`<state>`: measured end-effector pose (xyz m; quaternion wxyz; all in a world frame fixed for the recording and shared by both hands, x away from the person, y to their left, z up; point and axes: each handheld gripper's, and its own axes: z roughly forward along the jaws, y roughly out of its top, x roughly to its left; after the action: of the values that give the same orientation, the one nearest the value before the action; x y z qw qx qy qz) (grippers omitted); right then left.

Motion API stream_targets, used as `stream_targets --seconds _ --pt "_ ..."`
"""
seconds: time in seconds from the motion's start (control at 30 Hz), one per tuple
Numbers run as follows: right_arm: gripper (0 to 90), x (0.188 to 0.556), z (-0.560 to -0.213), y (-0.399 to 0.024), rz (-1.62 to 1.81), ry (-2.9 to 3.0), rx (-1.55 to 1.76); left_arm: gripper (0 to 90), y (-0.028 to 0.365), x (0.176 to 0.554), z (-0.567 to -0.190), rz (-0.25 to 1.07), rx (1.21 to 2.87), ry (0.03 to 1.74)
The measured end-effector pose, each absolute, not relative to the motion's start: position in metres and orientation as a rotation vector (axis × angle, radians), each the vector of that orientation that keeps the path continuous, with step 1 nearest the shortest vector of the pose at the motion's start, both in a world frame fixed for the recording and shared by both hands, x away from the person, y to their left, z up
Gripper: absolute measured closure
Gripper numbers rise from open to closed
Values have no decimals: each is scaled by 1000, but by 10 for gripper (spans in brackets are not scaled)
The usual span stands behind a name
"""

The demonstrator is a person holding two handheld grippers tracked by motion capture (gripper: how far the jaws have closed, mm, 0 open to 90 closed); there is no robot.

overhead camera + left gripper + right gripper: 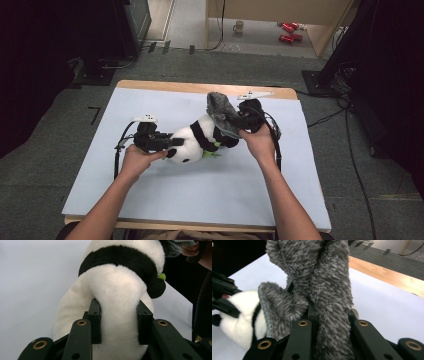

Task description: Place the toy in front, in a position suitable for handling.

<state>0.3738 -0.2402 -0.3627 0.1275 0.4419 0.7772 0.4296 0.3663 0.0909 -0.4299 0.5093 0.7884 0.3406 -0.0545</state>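
Panda plush (192, 142) lies on its side mid-counter (150, 200), pinched w/ left hand-held gripper (170, 142), right hand-held gripper (239, 122) clamped on grey fuzzy garment (220, 112) at panda's far end; dressing looks barely begun, most pulling left

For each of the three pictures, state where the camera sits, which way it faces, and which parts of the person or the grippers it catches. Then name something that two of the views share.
High view: above the person's side of the table, looking forward and down; both forearms, left gripper, right gripper.
Left gripper view: on the left gripper, looking along its jaws clamped on the plush panda; a hand at top right.
Right gripper view: on the right gripper, jaws pinching the grey fuzzy cloth.
Shared: the panda and the grey fuzzy cloth appear in all three views.
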Motion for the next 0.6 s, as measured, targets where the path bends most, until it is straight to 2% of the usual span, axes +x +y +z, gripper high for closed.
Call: stream_targets --seconds 0.6 --pt "778 384 -390 -266 1195 2225 1409 660 94 370 -431 -162 1886 832"
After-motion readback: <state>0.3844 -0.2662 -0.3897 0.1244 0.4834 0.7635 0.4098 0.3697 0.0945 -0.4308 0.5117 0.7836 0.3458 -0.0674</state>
